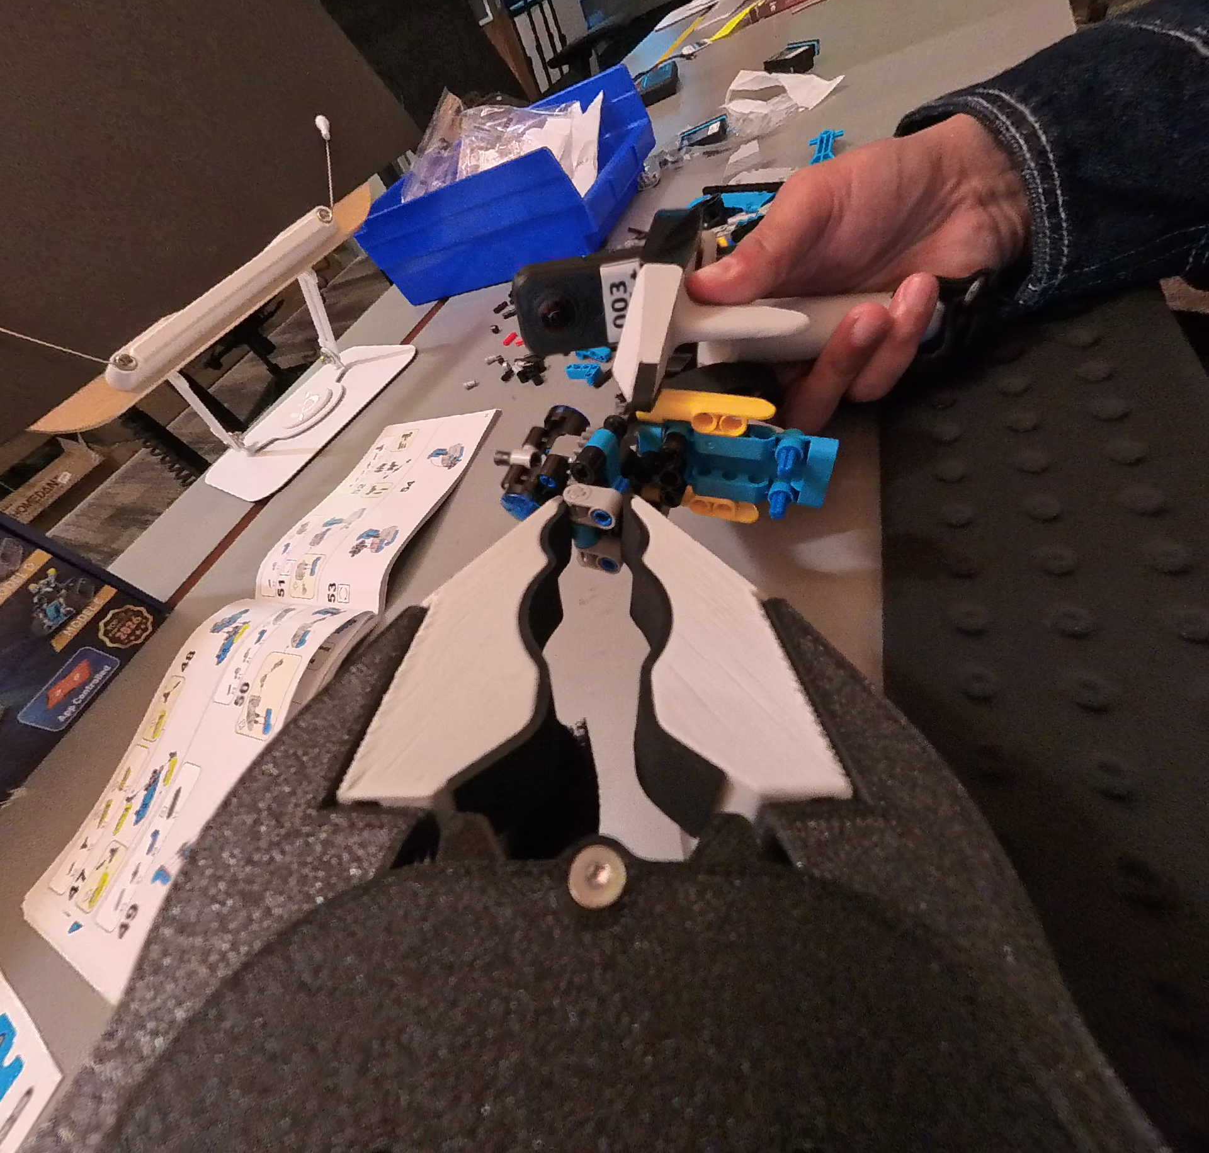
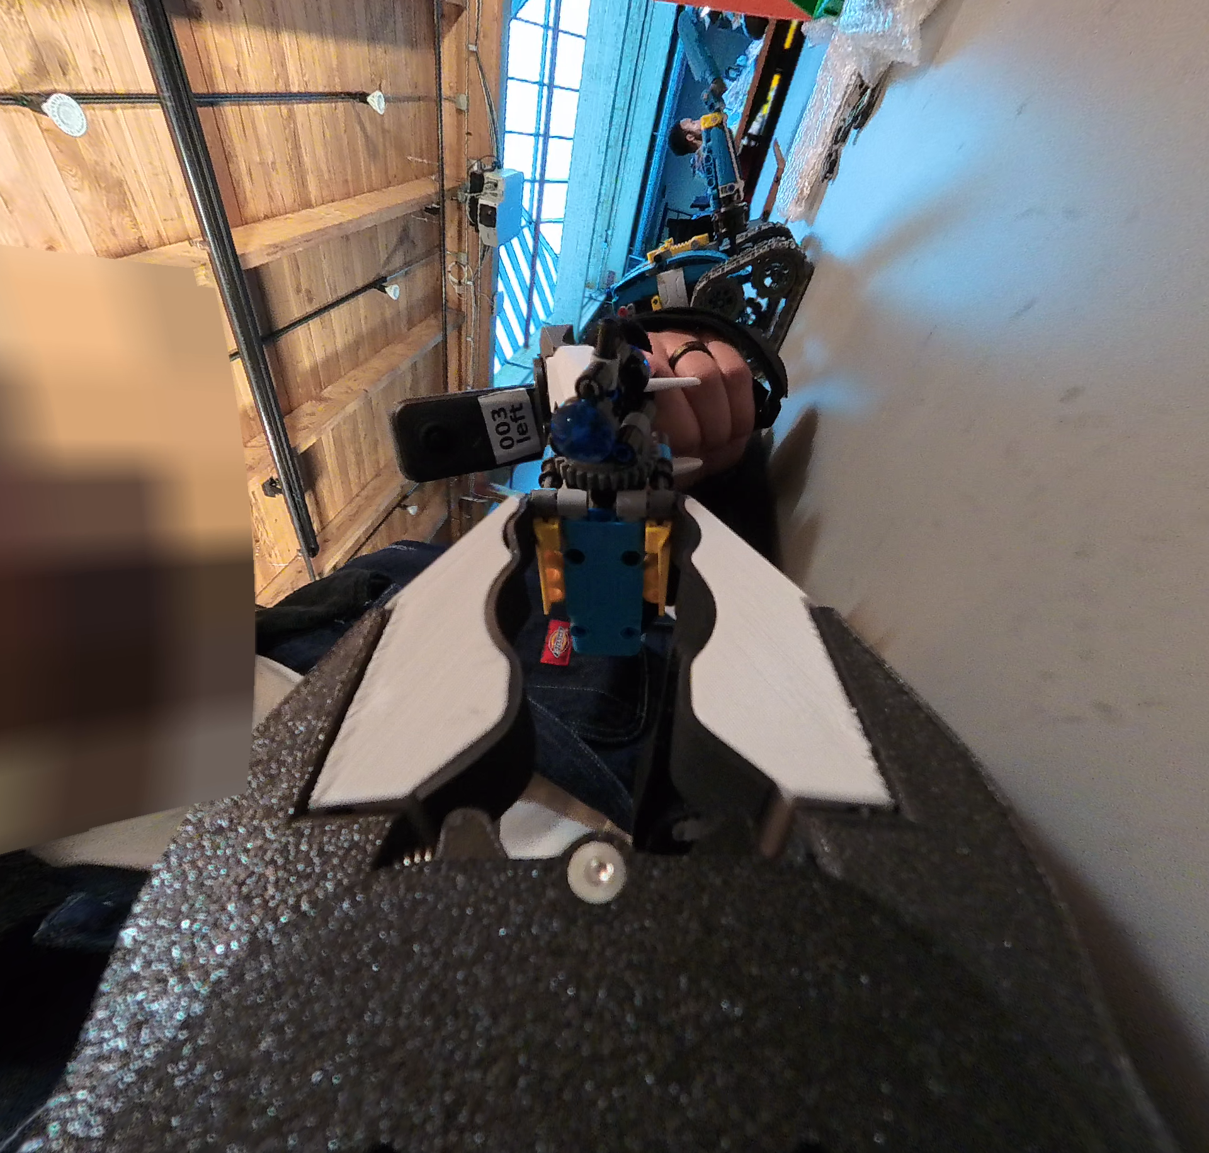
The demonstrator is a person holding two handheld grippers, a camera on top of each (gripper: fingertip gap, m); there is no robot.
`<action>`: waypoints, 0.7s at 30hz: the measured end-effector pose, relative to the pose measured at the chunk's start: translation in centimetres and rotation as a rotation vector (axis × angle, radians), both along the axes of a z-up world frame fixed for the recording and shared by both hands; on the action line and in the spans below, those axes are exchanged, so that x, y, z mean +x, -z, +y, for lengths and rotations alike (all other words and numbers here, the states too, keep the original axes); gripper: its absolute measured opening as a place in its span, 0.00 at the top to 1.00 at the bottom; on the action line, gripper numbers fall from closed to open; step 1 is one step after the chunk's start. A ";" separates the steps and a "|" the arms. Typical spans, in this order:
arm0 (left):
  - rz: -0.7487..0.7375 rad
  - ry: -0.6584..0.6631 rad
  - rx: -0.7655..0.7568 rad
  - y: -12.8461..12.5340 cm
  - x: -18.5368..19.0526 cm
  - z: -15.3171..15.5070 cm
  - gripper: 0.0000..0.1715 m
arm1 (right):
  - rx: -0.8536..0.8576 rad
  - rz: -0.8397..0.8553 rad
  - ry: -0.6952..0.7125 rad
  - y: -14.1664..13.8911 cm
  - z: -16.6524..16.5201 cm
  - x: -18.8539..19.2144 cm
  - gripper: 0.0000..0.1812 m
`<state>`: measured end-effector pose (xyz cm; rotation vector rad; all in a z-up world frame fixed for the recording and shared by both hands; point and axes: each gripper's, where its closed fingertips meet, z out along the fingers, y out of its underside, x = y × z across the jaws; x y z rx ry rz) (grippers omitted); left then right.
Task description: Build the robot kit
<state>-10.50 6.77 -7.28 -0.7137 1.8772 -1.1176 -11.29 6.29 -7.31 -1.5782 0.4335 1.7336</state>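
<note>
A small brick model (image 1: 661,461) of blue, yellow, black and grey pieces hangs just above the grey table (image 1: 458,310), held between both grippers. My left gripper (image 1: 596,510) is shut on a grey beam with blue pins at the model's near end. My right gripper (image 1: 638,395), held by a hand (image 1: 870,251), comes in from the far side onto the yellow and blue body. In the right wrist view my right gripper (image 2: 602,510) is shut around the model's blue plate (image 2: 602,585) with yellow sides. The left gripper's camera body (image 2: 458,434) and hand (image 2: 706,402) show behind it.
An open instruction booklet (image 1: 353,546) lies to the left, with a white stand (image 1: 307,415) and a dark box (image 1: 59,650) beyond it. A blue bin (image 1: 523,205) of bags stands behind. Small loose pieces (image 1: 517,362) are scattered nearby. A tracked model vehicle (image 2: 752,271) stands farther off. Only a small space, under 4 cm, lies between the two pairs of fingers.
</note>
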 end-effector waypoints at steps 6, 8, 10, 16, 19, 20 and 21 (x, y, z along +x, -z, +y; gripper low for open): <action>0.001 -0.033 -0.012 0.0 0.4 0.3 0.92 | 0.003 0.018 0.012 -0.1 0.2 0.2 0.77; 0.006 -0.064 -0.011 0.1 0.9 0.5 0.92 | -0.006 0.029 0.040 0.0 0.4 0.7 0.77; 0.013 -0.057 -0.039 0.0 1.1 0.5 0.92 | 0.002 0.042 0.044 -0.1 0.4 0.8 0.78; 0.019 -0.075 -0.037 0.3 1.5 1.0 0.91 | -0.025 0.051 0.081 0.1 0.9 1.4 0.77; -0.010 -0.060 -0.027 -0.1 1.3 0.8 0.91 | -0.006 0.045 0.079 -0.3 0.7 1.4 0.77; -0.017 -0.064 -0.014 -0.1 1.3 0.8 0.91 | -0.008 0.029 0.083 -0.3 0.7 1.3 0.77; -0.022 -0.070 -0.003 0.0 1.4 0.9 0.91 | -0.012 0.019 0.086 -0.2 0.7 1.4 0.77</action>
